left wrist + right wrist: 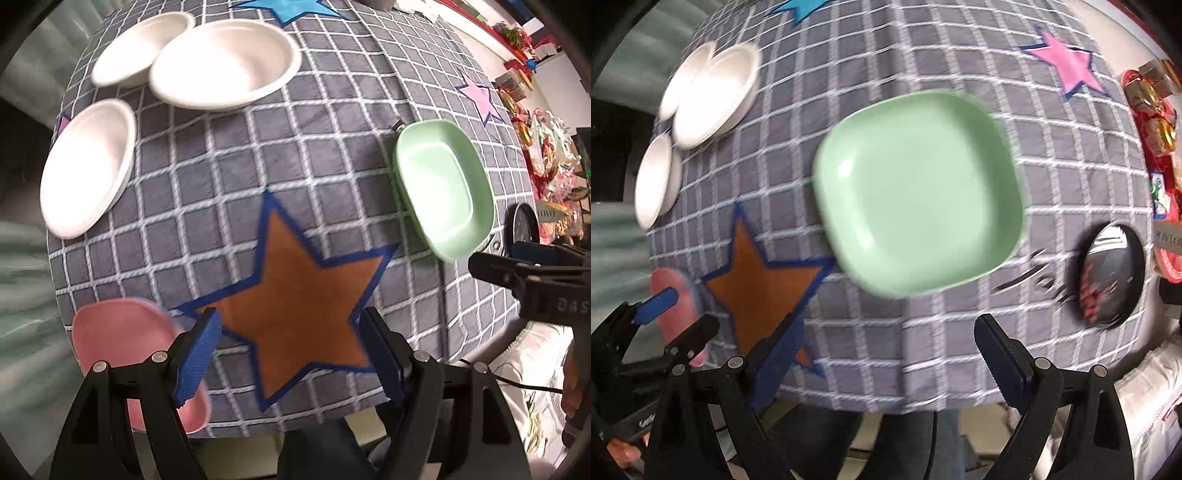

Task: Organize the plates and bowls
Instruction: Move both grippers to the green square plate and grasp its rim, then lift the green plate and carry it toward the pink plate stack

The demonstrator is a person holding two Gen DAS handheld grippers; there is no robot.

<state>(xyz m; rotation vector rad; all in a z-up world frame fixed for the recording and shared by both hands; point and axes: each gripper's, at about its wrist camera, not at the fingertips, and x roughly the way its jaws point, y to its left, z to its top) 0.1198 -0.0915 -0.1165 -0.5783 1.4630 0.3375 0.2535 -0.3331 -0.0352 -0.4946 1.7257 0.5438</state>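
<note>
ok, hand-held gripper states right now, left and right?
Left hand-held gripper: open, nothing between its fingers.
Right hand-held gripper: open, empty; green plate lies on the table ahead.

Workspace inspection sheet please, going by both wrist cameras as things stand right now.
Surface: grey checked tablecloth with an orange star.
Job's things: three white bowls, two touching; green plate; pink plate at the cloth's edge.
Clutter: shiny black round object, identity unclear.
Grippers: left gripper and right gripper open, fingers empty.
Cables: black cable beside the table.
Surroundings: red and gold items along one side.
</note>
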